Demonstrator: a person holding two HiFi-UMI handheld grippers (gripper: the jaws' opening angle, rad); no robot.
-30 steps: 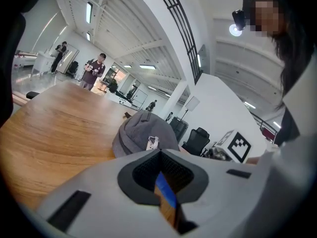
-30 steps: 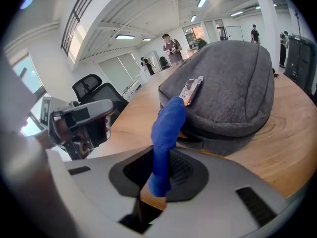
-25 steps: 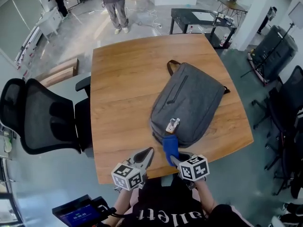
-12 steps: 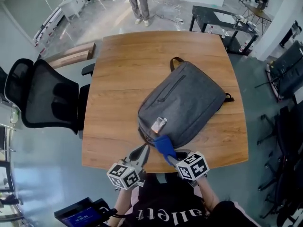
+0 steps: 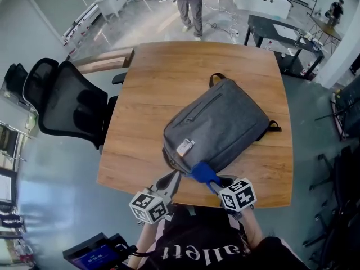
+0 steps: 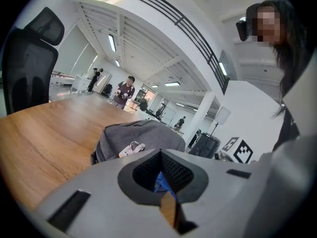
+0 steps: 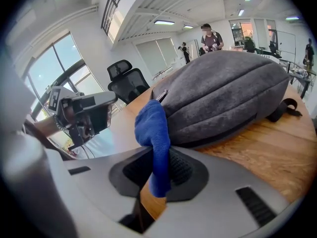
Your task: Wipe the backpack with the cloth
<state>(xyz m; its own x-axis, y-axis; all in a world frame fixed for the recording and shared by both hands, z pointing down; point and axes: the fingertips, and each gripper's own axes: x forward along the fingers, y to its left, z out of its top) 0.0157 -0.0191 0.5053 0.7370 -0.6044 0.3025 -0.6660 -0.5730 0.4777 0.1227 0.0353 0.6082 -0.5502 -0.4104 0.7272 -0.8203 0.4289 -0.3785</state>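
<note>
In the head view, we see the grey backpack (image 5: pixel 219 125) lying flat on the wooden table (image 5: pixel 152 83), with its handle toward 12 o'clock. At the bag's 6 o'clock end, the right gripper (image 5: pixel 209 179) pinches a blue cloth (image 5: pixel 202 171), and the cloth looks to touch the bag's near edge. We think it is held there so the wiping can start at the end nearest to us. The left gripper (image 5: pixel 172 181) sits at 7 o'clock from the bag, near it, and we cannot tell if it touches. In the left gripper view, its two jaws are pressed together with nothing between them. The bit of blue we see there is the cloth farther off. We think this gripper waits to hold the bag steady if it slides. In the right gripper view, the jaws are squeezed tight on the cloth. The cloth bunches up above them, right by the bag's side, and most of the bag sits toward 1 o'clock.
</note>
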